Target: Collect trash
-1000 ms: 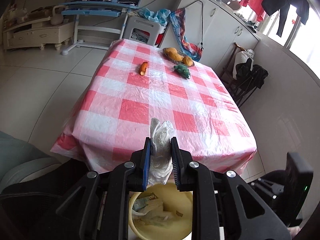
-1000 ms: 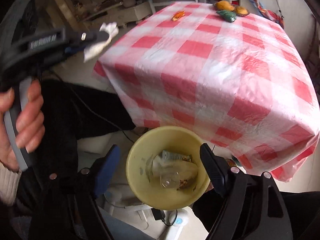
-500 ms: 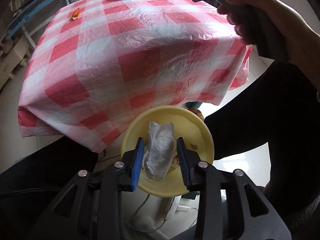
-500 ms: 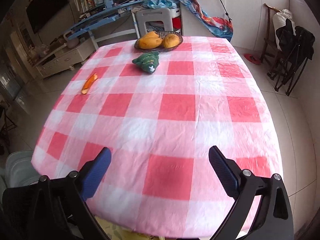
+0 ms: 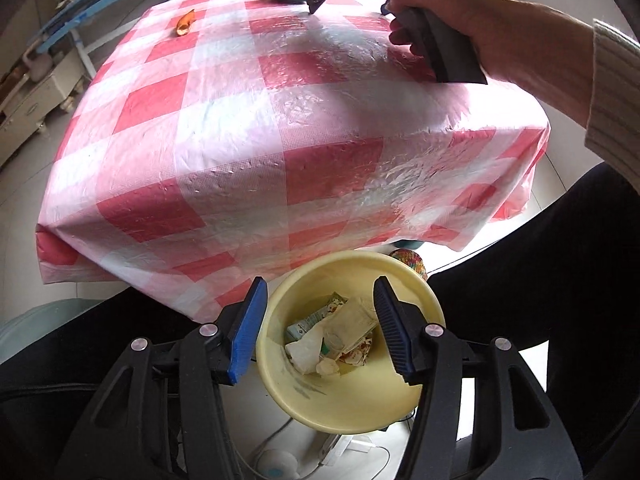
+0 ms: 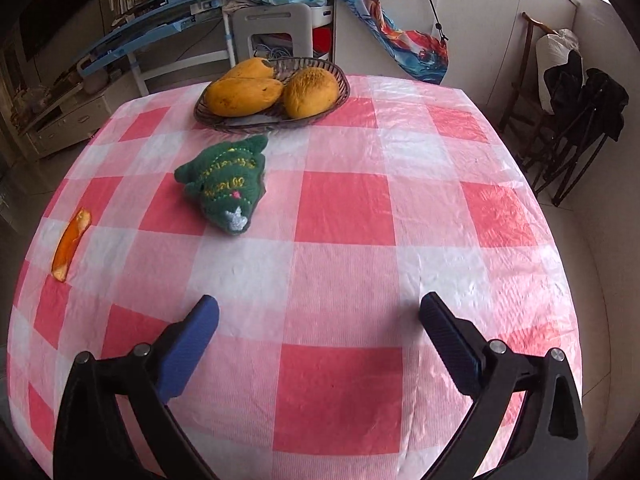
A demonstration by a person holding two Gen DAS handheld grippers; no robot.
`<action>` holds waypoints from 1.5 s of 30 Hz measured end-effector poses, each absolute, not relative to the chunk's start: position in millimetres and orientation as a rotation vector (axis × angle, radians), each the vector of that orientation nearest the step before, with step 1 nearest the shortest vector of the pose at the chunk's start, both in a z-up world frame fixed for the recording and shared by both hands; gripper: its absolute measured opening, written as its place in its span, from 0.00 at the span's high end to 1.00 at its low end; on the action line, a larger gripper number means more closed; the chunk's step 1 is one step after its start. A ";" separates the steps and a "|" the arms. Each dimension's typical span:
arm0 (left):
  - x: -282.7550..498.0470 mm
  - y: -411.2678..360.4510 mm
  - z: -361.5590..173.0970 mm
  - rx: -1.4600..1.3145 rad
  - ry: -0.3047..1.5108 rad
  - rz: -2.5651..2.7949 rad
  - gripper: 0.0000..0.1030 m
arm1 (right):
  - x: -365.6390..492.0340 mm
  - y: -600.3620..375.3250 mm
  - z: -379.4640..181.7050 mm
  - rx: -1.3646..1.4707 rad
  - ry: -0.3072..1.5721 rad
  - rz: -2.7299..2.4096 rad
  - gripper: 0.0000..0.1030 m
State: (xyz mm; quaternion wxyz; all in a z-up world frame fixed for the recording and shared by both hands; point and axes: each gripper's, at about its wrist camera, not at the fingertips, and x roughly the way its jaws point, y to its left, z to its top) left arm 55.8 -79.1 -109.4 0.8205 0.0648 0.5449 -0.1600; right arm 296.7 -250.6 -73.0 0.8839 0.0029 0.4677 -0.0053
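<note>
- The left gripper (image 5: 318, 322) points steeply down over the yellow bin (image 5: 352, 404), which stands on the floor just beside the near edge of the table (image 5: 304, 92).
- The right gripper (image 6: 318, 322) tilts down over the checked tablecloth; in the left wrist view a hand (image 5: 460, 20) in a pale ribbed sleeve holds its grip above the far right of the table.
- The bin's near rim is cut off by the left gripper's arms, and the scraps inside are too jumbled to name beyond a white tissue (image 5: 308, 350).
- The left jaws have just been opening and stand apart with nothing between them, the tissue lying in the bin below.
- The right jaws have just been opening to full width, empty, touching nothing.
- An orange peel (image 6: 71, 245) lies at the table's left edge, well apart from both grippers.
</note>
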 end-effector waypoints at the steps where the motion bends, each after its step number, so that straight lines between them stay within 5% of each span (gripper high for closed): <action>1: 56.5 -81.1 -110.9 0.149 1.162 -0.336 0.47 | 296.8 -250.4 -73.2 0.014 0.975 -0.014 0.06; 45: 72.4 -77.3 -129.4 -0.016 1.251 -0.308 0.41 | 300.7 -251.8 -74.4 0.021 0.977 -0.021 0.06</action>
